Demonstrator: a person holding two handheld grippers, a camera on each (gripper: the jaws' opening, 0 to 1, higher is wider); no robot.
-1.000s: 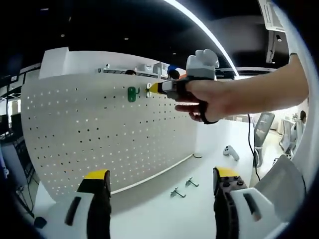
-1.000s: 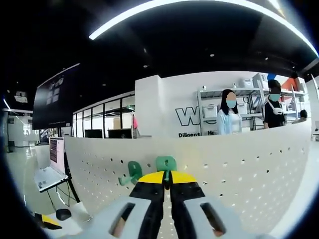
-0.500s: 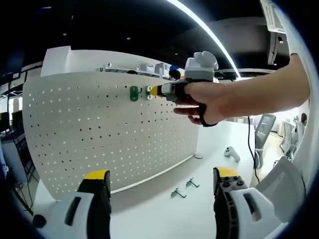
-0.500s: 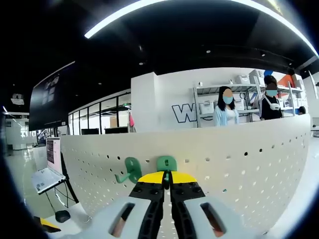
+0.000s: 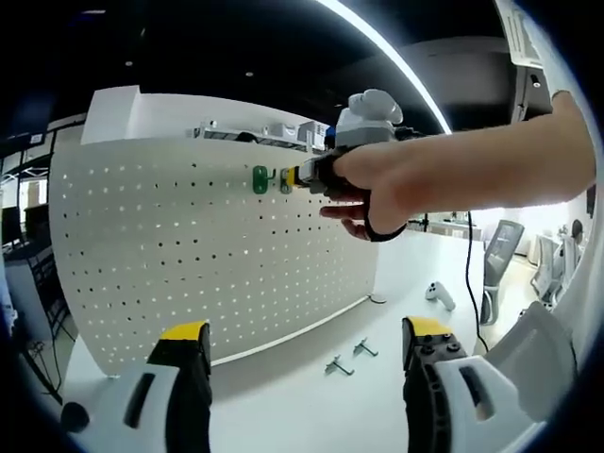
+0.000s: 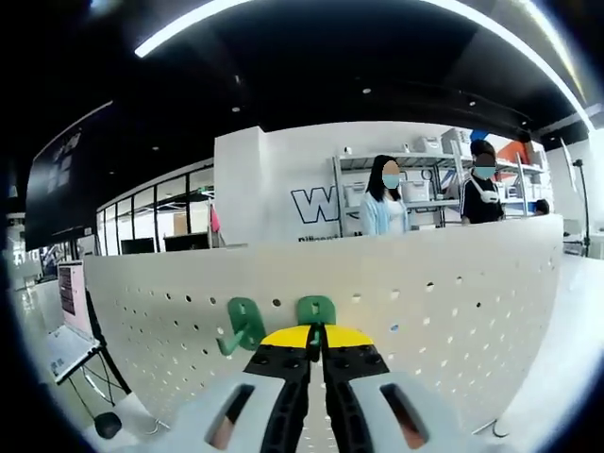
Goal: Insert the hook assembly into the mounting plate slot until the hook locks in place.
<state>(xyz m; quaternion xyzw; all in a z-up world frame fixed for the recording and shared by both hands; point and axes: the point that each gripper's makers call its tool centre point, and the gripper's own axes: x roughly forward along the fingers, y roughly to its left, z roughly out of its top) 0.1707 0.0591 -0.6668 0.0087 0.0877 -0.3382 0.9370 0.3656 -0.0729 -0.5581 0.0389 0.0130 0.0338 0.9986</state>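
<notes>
The right hand-held gripper (image 6: 315, 332), jaws clamped on a green hook (image 6: 315, 310), has pressed closer to the pegboard (image 6: 453, 302), beside the hung hook (image 6: 243, 324). Left hand-held gripper (image 5: 300, 342) stays wide, empty.

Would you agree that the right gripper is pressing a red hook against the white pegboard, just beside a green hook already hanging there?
Not quite: the hook in the right gripper is green, not red, as the right gripper view shows. The rest holds: its jaws are shut on it at the white pegboard, beside the other green hook hanging there.
</notes>
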